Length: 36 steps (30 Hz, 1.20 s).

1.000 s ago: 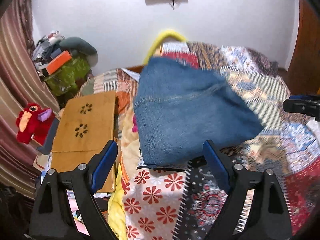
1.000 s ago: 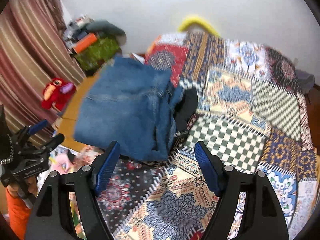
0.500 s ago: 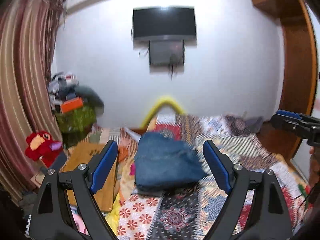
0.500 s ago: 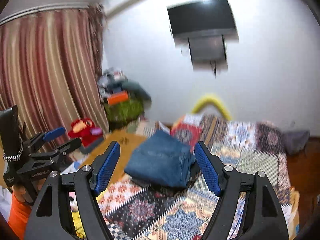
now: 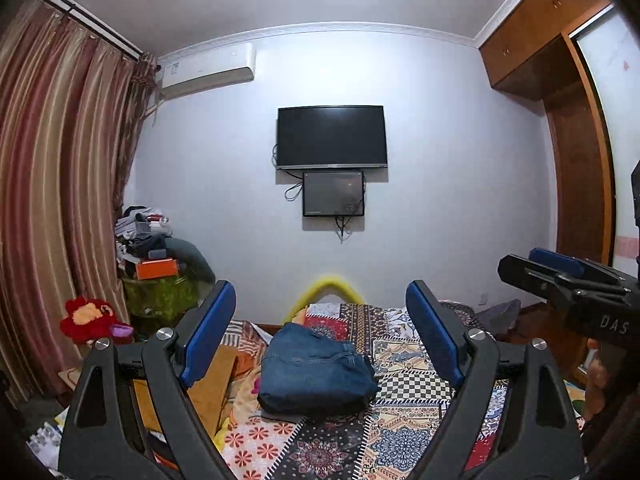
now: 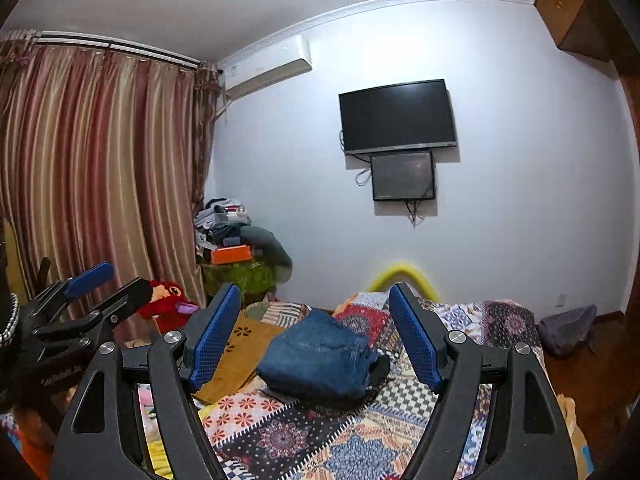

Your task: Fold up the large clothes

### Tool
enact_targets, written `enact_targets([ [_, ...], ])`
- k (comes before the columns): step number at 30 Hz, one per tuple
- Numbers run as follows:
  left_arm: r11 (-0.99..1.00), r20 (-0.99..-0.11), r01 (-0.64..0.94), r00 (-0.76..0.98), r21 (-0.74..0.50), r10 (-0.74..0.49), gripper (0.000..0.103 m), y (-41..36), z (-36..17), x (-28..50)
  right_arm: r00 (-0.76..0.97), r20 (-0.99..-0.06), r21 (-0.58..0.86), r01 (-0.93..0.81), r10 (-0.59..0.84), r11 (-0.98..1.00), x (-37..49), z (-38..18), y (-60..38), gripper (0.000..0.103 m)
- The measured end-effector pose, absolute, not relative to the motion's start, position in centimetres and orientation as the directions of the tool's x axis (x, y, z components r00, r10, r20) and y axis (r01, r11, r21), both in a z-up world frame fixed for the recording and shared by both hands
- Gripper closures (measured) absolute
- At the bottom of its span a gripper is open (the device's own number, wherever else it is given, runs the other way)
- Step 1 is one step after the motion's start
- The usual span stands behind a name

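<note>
Folded blue jeans [image 5: 316, 368] [image 6: 320, 356] lie in a compact stack on the patchwork bedspread [image 5: 404, 420] [image 6: 320, 436], with a dark garment peeking out under their right side. My left gripper [image 5: 320, 340] is held level well back from the jeans, open, with nothing between its blue pads. My right gripper [image 6: 316, 340] is also raised and pulled back, open and empty. Each gripper shows at the edge of the other's view: the right one [image 5: 560, 276] on the right, the left one [image 6: 92, 296] on the left.
A wooden lap desk [image 6: 240, 352] lies left of the jeans, with a red plush toy [image 5: 92, 322] and a pile of clutter [image 5: 152, 248] by the striped curtains [image 5: 52, 200]. A television [image 5: 332, 136] hangs on the far wall. A wardrobe [image 5: 576, 140] stands right.
Both grippers have lifted and drawn back from the jeans, tilting up to level, so the wall and television now fill the views. The jeans stay folded on the bed.
</note>
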<state>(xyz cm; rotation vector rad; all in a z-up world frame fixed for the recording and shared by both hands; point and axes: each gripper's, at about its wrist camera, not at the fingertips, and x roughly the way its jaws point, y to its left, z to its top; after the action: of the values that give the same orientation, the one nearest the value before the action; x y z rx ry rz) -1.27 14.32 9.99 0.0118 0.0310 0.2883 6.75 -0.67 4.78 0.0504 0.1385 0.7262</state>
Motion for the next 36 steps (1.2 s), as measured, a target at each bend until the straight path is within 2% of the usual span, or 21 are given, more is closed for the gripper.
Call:
enact_targets([
  [3,0.952,-0.042,-0.306,0.951,0.004,0.306,0.011,14.2,9.3,-1.7,0.748,-0.128,0.085,-0.645,0.651,0.759,6.6,4.3,-0.7,0.026],
  [4,0.95,-0.047,-0.311,0.949,-0.008,0.311,0.009,14.4,9.1,-1.7,0.753,-0.135,0.083,-0.639,0.644,0.765,6.6,4.3,-0.9,0.018],
  [5,0.946,-0.046,-0.325,0.945,-0.016,0.324,0.002,14.6,8.9,-1.7,0.758,-0.137,0.083,-0.633,0.638,0.77,6.6,4.3,-0.9,0.014],
  [11,0.933,-0.075,-0.357,0.933,-0.039,0.353,0.0,15.6,8.1,-1.4,0.787,-0.12,0.063,-0.602,0.605,0.796,6.3,4.0,-1.3,0.003],
  [36,0.94,-0.087,-0.339,0.938,-0.029,0.336,0.0,15.1,7.4,-1.5,0.784,-0.16,0.07,-0.597,0.6,0.799,6.0,3.4,-1.7,0.002],
])
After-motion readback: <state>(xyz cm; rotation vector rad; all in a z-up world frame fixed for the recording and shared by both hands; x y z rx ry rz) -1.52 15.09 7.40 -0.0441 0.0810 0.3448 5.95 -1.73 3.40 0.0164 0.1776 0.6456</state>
